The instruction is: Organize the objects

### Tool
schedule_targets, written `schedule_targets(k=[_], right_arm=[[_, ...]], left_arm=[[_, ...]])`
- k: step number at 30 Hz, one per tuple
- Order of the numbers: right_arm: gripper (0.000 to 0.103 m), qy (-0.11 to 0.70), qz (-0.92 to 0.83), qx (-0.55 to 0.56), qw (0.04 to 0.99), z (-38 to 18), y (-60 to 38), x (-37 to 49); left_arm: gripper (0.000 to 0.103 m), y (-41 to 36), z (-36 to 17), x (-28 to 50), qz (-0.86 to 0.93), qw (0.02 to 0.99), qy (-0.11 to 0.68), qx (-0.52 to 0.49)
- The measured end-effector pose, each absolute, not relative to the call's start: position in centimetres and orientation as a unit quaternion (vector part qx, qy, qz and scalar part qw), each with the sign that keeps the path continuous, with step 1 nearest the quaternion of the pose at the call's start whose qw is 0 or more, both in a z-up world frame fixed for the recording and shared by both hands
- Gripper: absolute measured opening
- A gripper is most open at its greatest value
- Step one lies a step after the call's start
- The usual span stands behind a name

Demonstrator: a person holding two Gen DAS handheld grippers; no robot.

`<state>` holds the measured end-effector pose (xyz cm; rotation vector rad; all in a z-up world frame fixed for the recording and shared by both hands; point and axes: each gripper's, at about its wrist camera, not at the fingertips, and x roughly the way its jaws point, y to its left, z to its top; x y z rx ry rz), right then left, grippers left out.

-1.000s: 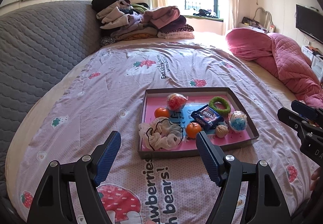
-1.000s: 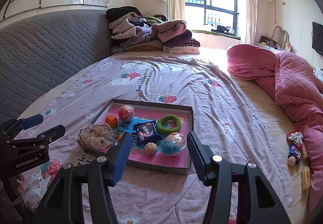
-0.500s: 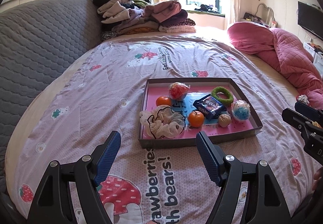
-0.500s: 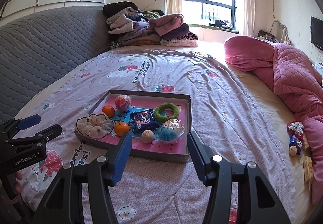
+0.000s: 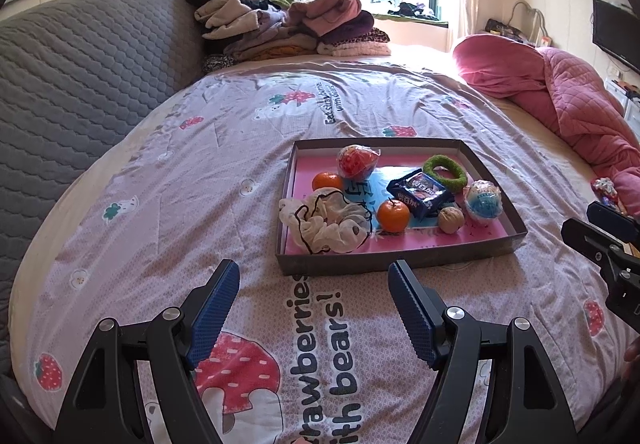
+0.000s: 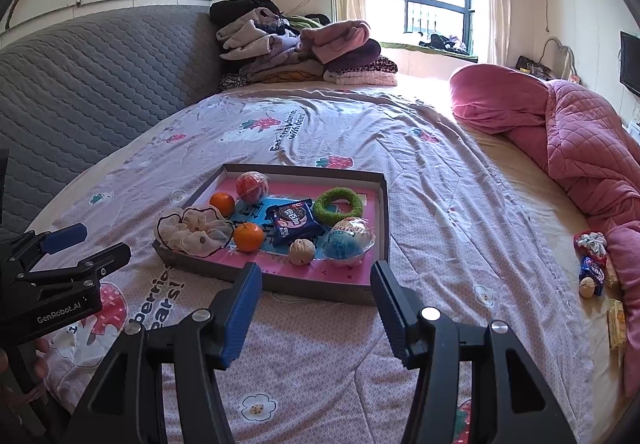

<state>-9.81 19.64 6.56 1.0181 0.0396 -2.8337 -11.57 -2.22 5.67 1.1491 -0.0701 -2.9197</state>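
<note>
— Tray [image 5: 400,256] location?
— On the bed [image 5: 200,171], at twelve o'clock from both grippers.
— Jaws?
— Left gripper [image 5: 313,284] and right gripper [image 6: 316,286]: both wide open, holding nothing, touching nothing.

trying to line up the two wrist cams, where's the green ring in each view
Left wrist view: the green ring lies in the tray's far right part, right of picture centre, just beyond the dark blue snack packet.
Right wrist view: the green ring lies near picture centre, in the tray's far half, right of the dark blue snack packet.
Shared landmark: the dark blue snack packet, which lies right beside the ring in both views.
</note>
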Motion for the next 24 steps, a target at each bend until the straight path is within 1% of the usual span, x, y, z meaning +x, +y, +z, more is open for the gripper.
schedule_targets(k=[24], right_arm=[[0.056,0.004,-0.936,0.348,0.054,2.4,19.3,-9.0]], left_arm=[[0.078,-2.8,2.5,-10.3,-0.931,-0.002,-0.010,0.365]])
